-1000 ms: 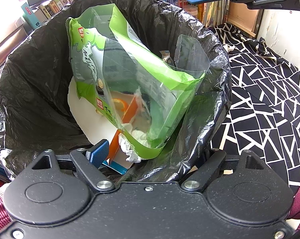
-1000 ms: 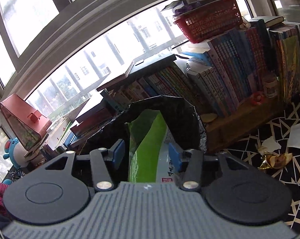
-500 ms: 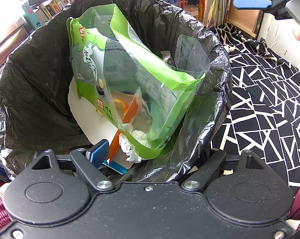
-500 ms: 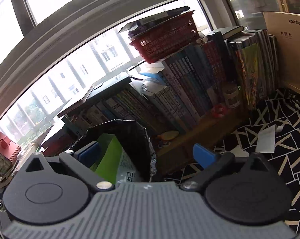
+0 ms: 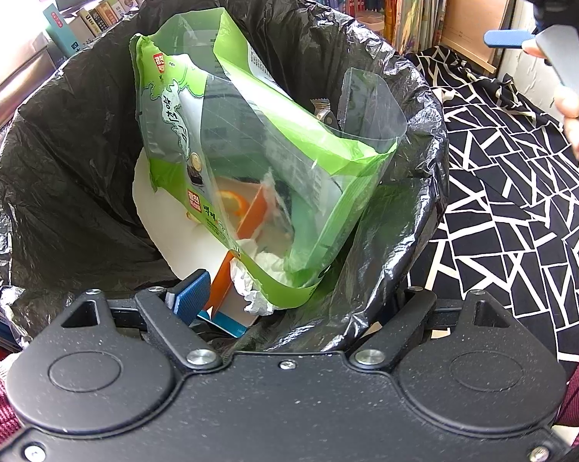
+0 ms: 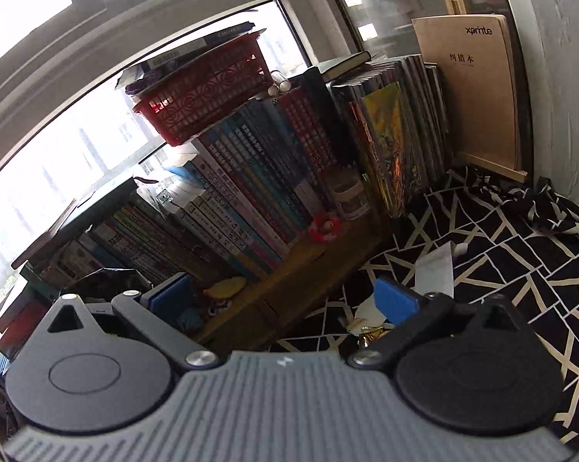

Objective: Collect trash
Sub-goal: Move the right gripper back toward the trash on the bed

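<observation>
A crinkled green-and-clear plastic food wrapper (image 5: 251, 161) stands tilted in the black-lined trash bin (image 5: 424, 123), ahead of the left gripper (image 5: 289, 300), whose half-open jaws straddle the bin's near rim. The right gripper (image 6: 285, 300) has its jaws spread wide and empty, with a white paper scrap (image 6: 433, 273) just beyond its right pad.

The left gripper's (image 5: 289, 300) right finger is tucked behind the black bin liner (image 5: 401, 269), and the gold wrapper (image 6: 368, 331) sits mostly hidden behind the right gripper (image 6: 285, 304).

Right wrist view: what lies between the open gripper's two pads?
Nothing is held. In the right wrist view, the right gripper frames only the wooden shelf edge and black-and-white patterned cloth, with a crumpled gold wrapper by its right pad.
</observation>
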`<act>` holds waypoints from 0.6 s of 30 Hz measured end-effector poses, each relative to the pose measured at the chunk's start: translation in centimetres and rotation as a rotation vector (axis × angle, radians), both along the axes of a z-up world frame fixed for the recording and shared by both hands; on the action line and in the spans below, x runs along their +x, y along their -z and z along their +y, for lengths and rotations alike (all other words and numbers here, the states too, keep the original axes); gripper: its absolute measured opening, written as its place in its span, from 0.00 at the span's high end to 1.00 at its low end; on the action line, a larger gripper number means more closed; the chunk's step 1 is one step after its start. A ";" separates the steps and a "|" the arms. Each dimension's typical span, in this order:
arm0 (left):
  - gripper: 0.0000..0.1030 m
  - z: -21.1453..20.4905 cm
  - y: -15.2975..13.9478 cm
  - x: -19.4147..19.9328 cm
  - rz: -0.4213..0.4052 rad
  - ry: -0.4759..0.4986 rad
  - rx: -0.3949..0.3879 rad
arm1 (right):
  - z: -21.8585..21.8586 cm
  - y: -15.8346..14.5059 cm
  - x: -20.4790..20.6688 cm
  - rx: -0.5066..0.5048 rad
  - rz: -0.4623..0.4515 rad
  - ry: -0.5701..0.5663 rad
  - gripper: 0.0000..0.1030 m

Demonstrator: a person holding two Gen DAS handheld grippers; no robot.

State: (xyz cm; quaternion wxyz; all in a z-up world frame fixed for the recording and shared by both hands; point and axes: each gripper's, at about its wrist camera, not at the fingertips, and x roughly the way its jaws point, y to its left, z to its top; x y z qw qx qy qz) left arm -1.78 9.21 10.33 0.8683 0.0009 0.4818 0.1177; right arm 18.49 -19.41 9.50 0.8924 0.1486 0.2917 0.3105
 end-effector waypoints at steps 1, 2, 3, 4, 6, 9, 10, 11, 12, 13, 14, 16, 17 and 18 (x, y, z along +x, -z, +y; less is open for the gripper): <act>0.19 0.0 0.0 0.0 0.000 0.000 0.000 | 0.0 0.3 0.1 0.001 -0.003 0.002 0.00; 0.19 0.0 0.0 0.0 0.000 0.000 0.000 | 0.1 0.5 0.2 0.003 -0.006 0.003 0.00; 0.19 0.0 0.0 0.0 0.000 0.000 0.000 | 0.2 0.8 0.3 0.006 -0.007 0.003 0.00; 0.19 0.0 0.0 0.0 0.000 0.000 0.000 | 0.2 1.0 0.5 0.011 -0.004 0.001 0.00; 0.19 0.0 0.0 0.0 0.000 0.000 0.000 | 0.4 1.7 0.9 0.030 0.016 -0.009 0.00; 0.19 0.0 0.0 0.0 0.000 0.000 0.000 | 0.6 2.6 1.5 0.052 0.047 -0.015 0.00; 0.19 0.0 0.0 0.0 0.000 0.000 0.000 | 0.7 2.9 1.6 0.055 0.044 -0.012 0.00; 0.19 0.0 0.0 0.0 0.000 0.000 0.000 | 0.8 3.2 1.7 0.052 0.036 -0.007 0.00; 0.19 0.0 0.0 0.0 0.000 0.000 0.000 | 0.9 3.4 1.7 0.040 0.022 0.000 0.00; 0.19 0.0 0.0 0.0 0.000 0.000 0.000 | 1.0 3.6 1.8 0.021 0.003 0.006 0.00; 0.19 0.0 0.0 0.0 0.000 0.000 0.000 | 1.2 3.8 1.9 -0.003 -0.014 0.009 0.00; 0.19 0.0 0.0 0.0 0.000 0.000 0.000 | 1.7 4.1 2.2 -0.063 -0.036 0.011 0.00; 0.19 0.0 0.0 0.0 0.000 0.000 0.000 | 1.9 4.3 2.3 -0.093 -0.038 0.011 0.00; 0.19 0.0 0.0 0.0 0.000 0.000 0.000 | 2.1 4.6 2.5 -0.117 -0.037 0.011 0.00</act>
